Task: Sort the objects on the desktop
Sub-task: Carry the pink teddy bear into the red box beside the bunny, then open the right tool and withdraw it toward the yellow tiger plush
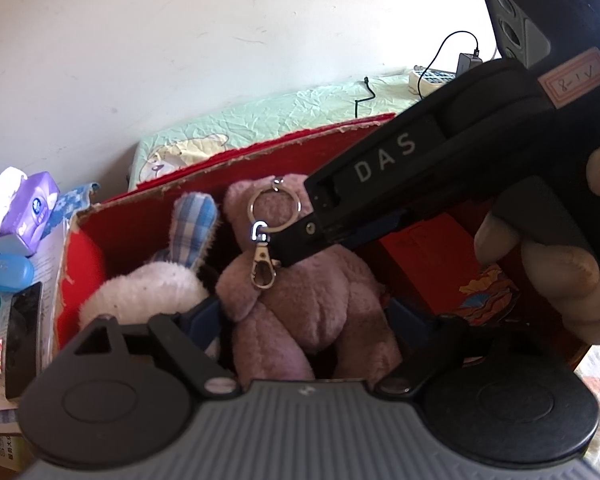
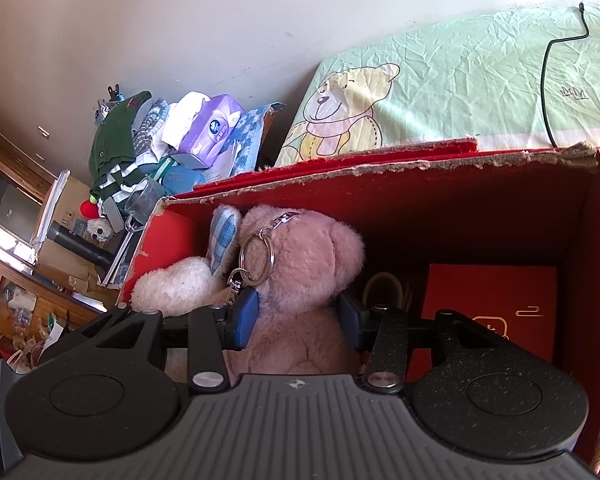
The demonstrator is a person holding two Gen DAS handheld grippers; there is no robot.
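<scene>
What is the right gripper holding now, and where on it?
The right gripper straddles the pink plush bear across its body, inside the red box. Whether its blue pads actually clamp the bear cannot be told.

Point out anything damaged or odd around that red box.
The red box has a ragged, torn top rim, with bare cardboard showing along the edge. The pink plush bear sits inside between the right gripper's pads, its metal keyring dangling loose over the left pad.
</scene>
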